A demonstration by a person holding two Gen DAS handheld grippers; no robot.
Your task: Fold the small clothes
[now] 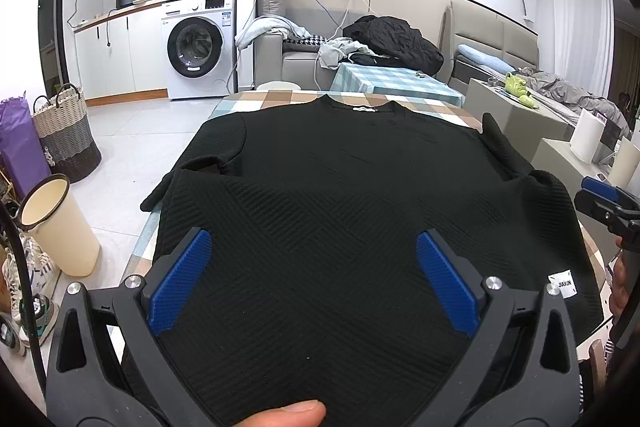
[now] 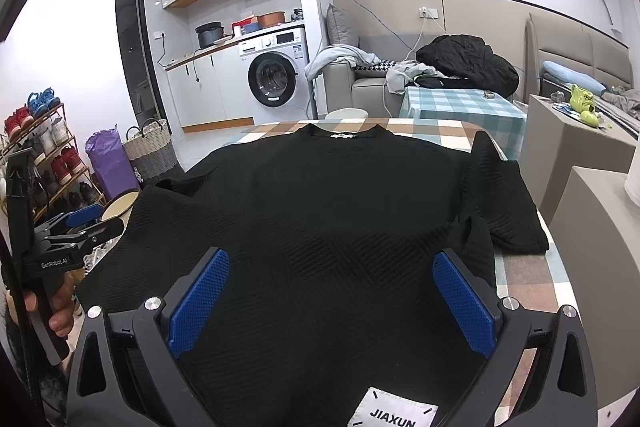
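A black textured short-sleeved top [image 1: 320, 179] [image 2: 320, 195] lies flat on a checked tablecloth, collar at the far end, hem toward me. A white label [image 1: 565, 283] [image 2: 394, 411] sits on the hem at the right. My left gripper [image 1: 314, 251] hovers open over the lower left part of the top, nothing between its blue pads [image 1: 182, 279]. My right gripper [image 2: 330, 271] is open over the lower right part, above the label. Each gripper also shows at the other view's edge: right gripper [image 1: 604, 203], left gripper [image 2: 80, 223].
The checked table [image 2: 524, 279] shows bare at the right of the top. A cream bin [image 1: 56, 223], woven basket [image 1: 66, 131] and purple bag stand on the floor at the left. A shoe rack [image 2: 40, 155], washing machine [image 1: 198, 51] and sofa with clothes lie beyond.
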